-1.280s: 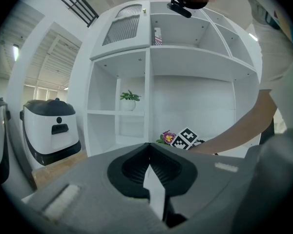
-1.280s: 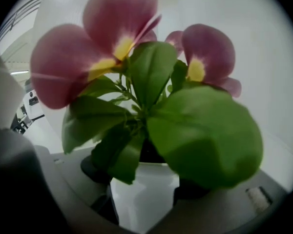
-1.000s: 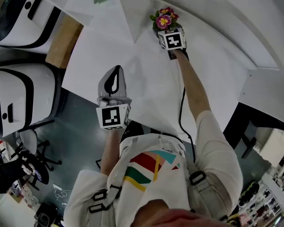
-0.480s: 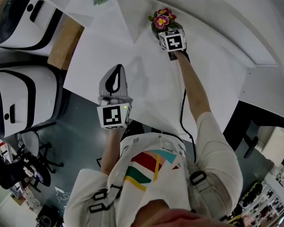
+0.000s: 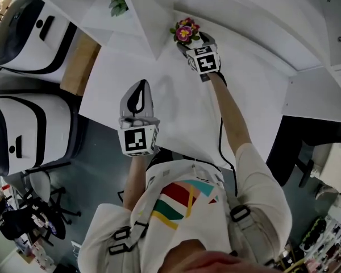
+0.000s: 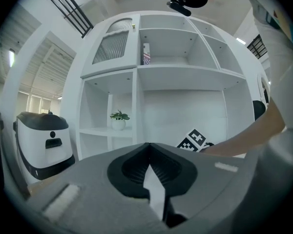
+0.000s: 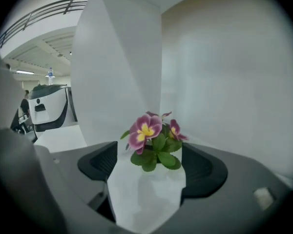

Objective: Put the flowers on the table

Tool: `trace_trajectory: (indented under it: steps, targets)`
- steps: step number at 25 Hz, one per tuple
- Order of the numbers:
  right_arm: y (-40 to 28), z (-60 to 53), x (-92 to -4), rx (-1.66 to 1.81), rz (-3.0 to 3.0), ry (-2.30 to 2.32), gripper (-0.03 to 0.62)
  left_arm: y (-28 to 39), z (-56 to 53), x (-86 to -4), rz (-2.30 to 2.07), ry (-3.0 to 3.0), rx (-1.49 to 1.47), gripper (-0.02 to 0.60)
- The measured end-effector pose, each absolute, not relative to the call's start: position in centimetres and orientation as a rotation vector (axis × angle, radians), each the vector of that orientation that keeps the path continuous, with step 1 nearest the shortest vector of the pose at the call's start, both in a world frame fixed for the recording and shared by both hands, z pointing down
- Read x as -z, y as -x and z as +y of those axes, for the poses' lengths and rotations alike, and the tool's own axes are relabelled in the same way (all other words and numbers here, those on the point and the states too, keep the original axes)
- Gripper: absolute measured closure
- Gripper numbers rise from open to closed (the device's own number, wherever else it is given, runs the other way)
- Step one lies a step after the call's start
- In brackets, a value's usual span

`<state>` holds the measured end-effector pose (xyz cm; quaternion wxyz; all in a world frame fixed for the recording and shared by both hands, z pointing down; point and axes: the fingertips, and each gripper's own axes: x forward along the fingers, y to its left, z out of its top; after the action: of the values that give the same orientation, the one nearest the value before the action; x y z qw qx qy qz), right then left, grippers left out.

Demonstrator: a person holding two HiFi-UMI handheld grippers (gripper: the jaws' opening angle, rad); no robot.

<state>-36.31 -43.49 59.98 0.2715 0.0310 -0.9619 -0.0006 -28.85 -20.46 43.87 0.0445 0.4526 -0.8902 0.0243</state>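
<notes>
The right claw (image 5: 192, 43) gapes wide, its jaws having just been opening, and grips nothing. The flowers (image 5: 184, 30) stand on the white bench (image 5: 176, 115) just at its 12 o'clock, in line with the gap, with neither pad touching them. The left claw (image 6: 148, 152), off at the right one's 7 o'clock, is closed and empty.

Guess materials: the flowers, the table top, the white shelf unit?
Flowers: smooth, evenly coloured petals and glossy leaves, possibly fabric or plastic; could be real. Table: flat matt white, probably laminate or painted board. Shelf unit: same matt white panels with small fastener dots at joints, likely laminated board.
</notes>
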Motion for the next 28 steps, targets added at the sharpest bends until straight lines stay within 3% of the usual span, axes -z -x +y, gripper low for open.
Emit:
trace_trajectory:
  steps: [10, 20, 25, 28]
  targets:
    - [27.7, -40.1, -46.3, 0.091, -2.818, -0.243, 0.219, 26.6, -20.7, -40.6, -2.758, -1.483, -0.021, 0.575]
    - [17.0, -36.2, -37.3, 0.129, -3.009, -0.447, 0.496, 23.4, -23.0, -36.9, -2.749, -1.677, 0.009, 0.575]
    - [12.9, -35.3, -35.9, 0.166, -3.029, -0.578, 0.592, 21.4, -24.1, -35.7, -2.719, -1.782, 0.01, 0.575]
    - [10.5, -35.3, -36.5, 0.096, -3.02, -0.669, 0.594, 20.8, -24.4, -35.7, -2.701, -1.826, -0.004, 0.575]
